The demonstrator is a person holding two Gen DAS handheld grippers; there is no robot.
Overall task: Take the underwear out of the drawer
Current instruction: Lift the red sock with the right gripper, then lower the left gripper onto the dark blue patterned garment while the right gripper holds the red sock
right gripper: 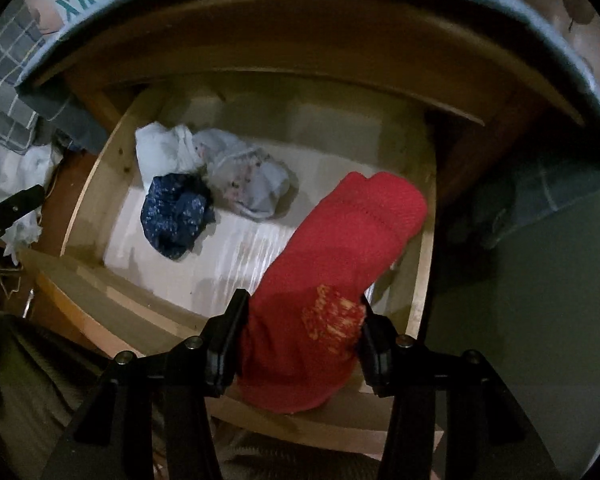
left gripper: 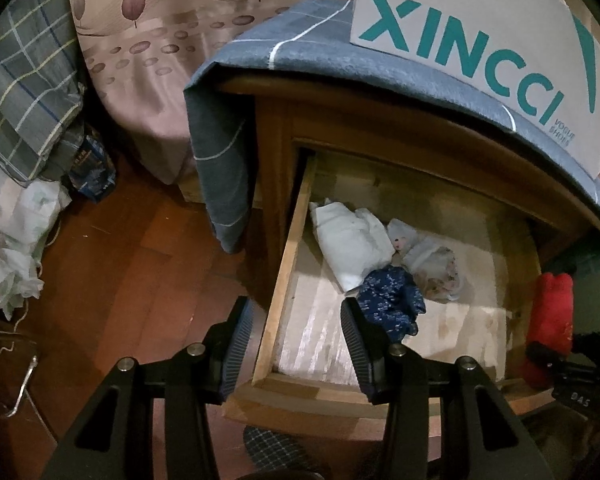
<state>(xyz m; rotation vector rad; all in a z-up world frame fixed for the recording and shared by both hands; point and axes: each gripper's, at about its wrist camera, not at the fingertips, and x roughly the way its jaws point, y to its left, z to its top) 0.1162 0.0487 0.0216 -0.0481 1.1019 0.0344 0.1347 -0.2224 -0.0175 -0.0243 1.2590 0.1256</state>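
The wooden drawer (left gripper: 282, 280) (right gripper: 418, 280) of a nightstand stands pulled out. Inside lie a white folded piece (left gripper: 350, 246) (right gripper: 162, 152), a pale floral piece (left gripper: 434, 268) (right gripper: 248, 178) and a navy patterned piece (left gripper: 392, 300) (right gripper: 176, 214). My right gripper (right gripper: 302, 332) is shut on red underwear (right gripper: 340, 260) and holds it above the drawer's right side; it shows in the left wrist view (left gripper: 550, 320) too. My left gripper (left gripper: 296, 344) is open and empty over the drawer's front left corner.
A white XINCCI box (left gripper: 480, 40) stands on the blue cloth (left gripper: 300, 40) covering the nightstand top. A bed with a pink patterned cover (left gripper: 152, 60) is to the left. Plaid bedding (left gripper: 24, 92) and bags lie on the wood floor (left gripper: 120, 260).
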